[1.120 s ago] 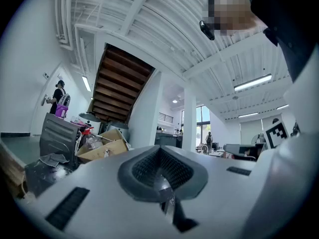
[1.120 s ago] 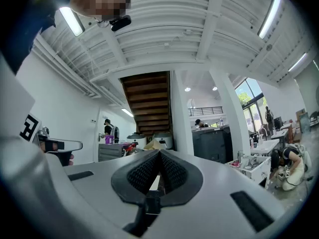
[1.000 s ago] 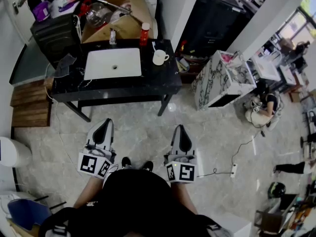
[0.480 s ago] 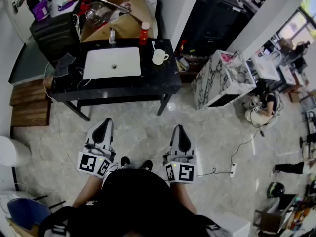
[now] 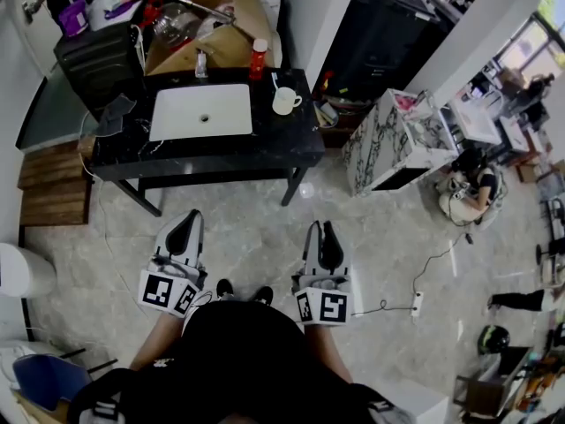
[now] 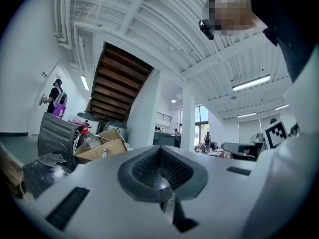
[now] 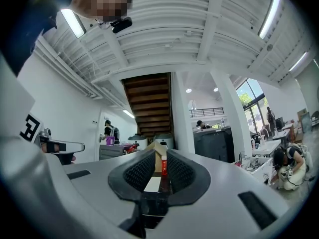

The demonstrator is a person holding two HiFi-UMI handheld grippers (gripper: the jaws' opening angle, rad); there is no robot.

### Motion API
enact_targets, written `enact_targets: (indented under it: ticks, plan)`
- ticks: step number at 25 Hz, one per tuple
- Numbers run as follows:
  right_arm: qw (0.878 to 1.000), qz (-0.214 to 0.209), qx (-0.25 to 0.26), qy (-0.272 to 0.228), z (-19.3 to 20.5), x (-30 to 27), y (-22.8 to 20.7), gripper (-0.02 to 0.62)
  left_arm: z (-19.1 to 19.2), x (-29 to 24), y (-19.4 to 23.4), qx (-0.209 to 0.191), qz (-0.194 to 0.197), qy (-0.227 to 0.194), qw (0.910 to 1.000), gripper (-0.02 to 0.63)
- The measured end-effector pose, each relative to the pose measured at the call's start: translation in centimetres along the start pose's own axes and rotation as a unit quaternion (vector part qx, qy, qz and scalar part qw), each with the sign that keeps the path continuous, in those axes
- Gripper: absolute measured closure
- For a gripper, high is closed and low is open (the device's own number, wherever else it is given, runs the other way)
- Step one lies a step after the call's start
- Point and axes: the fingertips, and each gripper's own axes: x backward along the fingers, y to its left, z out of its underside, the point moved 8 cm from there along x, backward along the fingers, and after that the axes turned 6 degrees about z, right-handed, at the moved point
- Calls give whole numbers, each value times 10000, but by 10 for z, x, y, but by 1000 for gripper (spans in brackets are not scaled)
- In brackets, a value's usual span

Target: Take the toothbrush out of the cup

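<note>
Looking down in the head view, the only change is at the right claw (image 5: 320,230): half a second ago its 2 jaws were pressed together, and now they are opening, with a narrow slit between them and nothing inside. The left claw (image 5: 185,223) stays clenched and empty. Both hang over the pale marbled floor (image 5: 256,223), so the task is hardly begun, I think; the opening looks like a preparation for the reach. Far ahead of the claws stands a glossy black table (image 5: 265,148) with a white rectangular basin (image 5: 201,111). The round white cup (image 5: 284,102) with its handle is ahead of the right claw, a little to its left and well apart. The thin toothbrush (image 5: 274,81) leans out of it, untouched. In the left gripper view, the left claw (image 6: 159,156) shows its black ribbed pads closed in a V, with a brown cardboard box (image 6: 98,150) far off to its left. In the right gripper view, the right claw (image 7: 158,163) has its dotted rubber pads parted. Through the gap appear the box (image 7: 158,152) and a red bottle (image 7: 162,164); the cup I cannot find there.
</note>
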Motion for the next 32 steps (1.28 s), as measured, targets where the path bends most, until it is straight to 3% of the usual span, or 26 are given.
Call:
enact_targets:
  ticks: [10,21,32]
  plan:
    - [9999,-40,26,95,1,-3,1,409,-1,-2,-3,16,42,-17,10000,602]
    - [9999,-95,21,82,1,-5,3,207,-1,1,0,39,39,-4,10000,602]
    - [9999,24,31,100,-3,0,18,186,-6,10,15,59,129,63,9999,602]
